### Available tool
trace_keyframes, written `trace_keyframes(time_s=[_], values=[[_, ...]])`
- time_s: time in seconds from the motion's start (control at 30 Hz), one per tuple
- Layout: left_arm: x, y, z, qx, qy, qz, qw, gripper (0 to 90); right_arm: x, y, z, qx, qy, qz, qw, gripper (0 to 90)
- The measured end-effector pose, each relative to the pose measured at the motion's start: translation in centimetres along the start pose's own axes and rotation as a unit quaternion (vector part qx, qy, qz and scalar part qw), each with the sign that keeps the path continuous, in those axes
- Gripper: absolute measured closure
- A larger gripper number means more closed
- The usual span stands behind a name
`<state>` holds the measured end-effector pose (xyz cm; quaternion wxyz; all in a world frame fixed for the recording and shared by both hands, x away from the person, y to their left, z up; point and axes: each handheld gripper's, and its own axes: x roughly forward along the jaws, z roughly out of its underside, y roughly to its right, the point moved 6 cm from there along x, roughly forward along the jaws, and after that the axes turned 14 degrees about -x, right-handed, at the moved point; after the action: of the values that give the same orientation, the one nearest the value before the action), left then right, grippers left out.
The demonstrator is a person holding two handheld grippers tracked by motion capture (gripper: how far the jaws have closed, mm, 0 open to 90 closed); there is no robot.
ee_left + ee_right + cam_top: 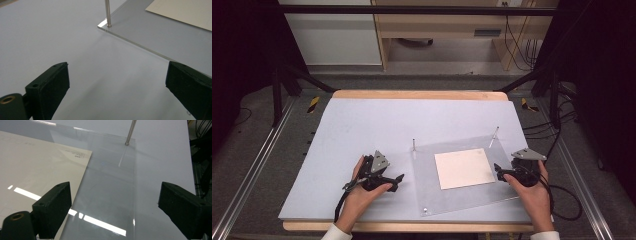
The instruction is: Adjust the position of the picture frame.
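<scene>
Both grippers, left and right, stood apart and empty beside clear plate; paper might slide if nudged carelessly.

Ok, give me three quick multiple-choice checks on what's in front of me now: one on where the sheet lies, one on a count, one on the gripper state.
1. Where does the cream sheet lie?
A. on the clear plate
B. on the bare table left of the plate
C. between the left jaws

2. How many metal pins stand upright at the plate's far corners?
A. none
B. two
C. five

3. How do the left gripper and the right gripper stand?
A. both shut on the sheet
B. left shut, right open
C. both open, nothing held

Key: 1 A, the sheet rests inside the plate's outline. 2 B, one pin at the far left corner, another at the far right. 3 C, the jaws stand wide apart with nothing between them.
</scene>
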<state>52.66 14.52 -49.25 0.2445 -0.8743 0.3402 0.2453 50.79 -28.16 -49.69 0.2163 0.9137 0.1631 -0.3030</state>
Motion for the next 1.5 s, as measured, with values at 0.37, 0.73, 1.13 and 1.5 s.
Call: trace_keyframes(time_s=[0.37,0.73,1.13,1.5], values=[[0.8,0.6,-2.5,-0.019,-0.004,0.007,0.9998,8.1,0.1,0.8,-1.4,-0.022,-0.017,-0.007,0.9996,24.0],[4.2,-0.2,-5.2,0.0,-0.017,-0.016,0.9997,21.5,2.7,3.3,-4.0,-0.028,-0.034,-0.027,0.9987,56.7],[6.3,-0.9,-5.8,-0.027,0.003,-0.047,0.9985,46.9,7.4,4.5,-5.3,0.007,-0.022,-0.03,0.9993,64.1],[6.8,-1.4,-5.6,-0.038,0.008,-0.043,0.9983,51.5,9.6,4.8,-5.3,0.031,-0.016,-0.023,0.9991,70.3]])
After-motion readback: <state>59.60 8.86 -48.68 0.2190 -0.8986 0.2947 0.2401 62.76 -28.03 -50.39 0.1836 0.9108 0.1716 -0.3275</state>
